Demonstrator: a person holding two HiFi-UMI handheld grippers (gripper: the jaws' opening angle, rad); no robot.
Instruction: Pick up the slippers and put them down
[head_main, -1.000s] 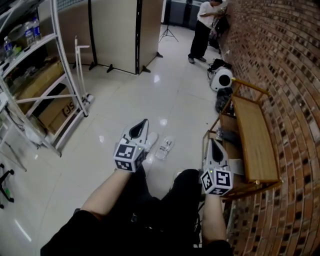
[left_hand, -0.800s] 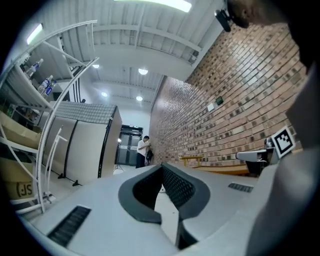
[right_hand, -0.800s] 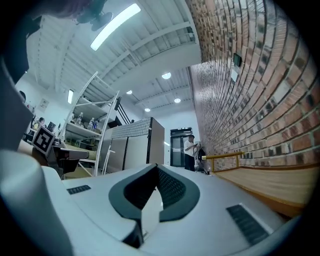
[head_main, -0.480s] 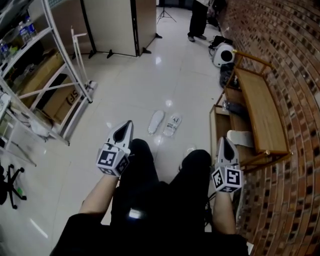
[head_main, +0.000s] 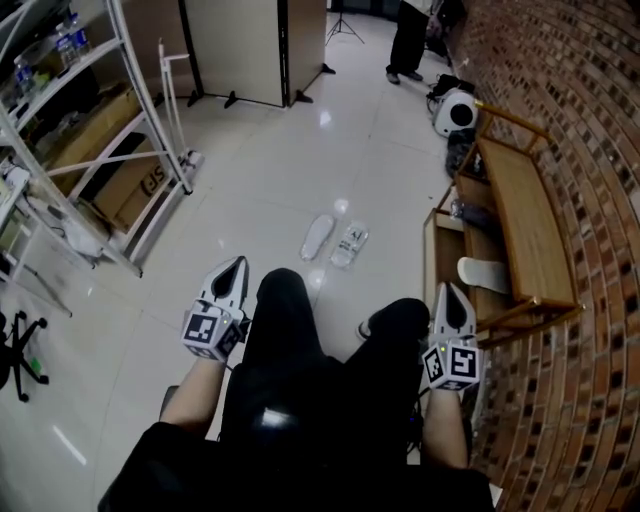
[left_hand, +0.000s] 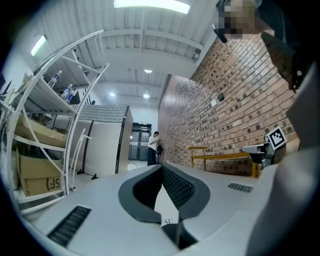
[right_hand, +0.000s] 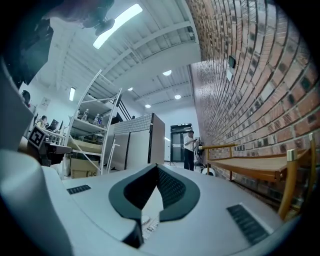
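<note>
Two slippers (head_main: 349, 245) lie side by side on the floor (head_main: 290, 170), in the middle of the head view, just above the person's legs (head_main: 285, 330). The left gripper (head_main: 236, 262) is at lower left, the right gripper (head_main: 452, 288) at lower right, beside the bench (head_main: 520, 225). Both are well apart from the slippers. The jaws of each are together, with nothing between them.
</note>
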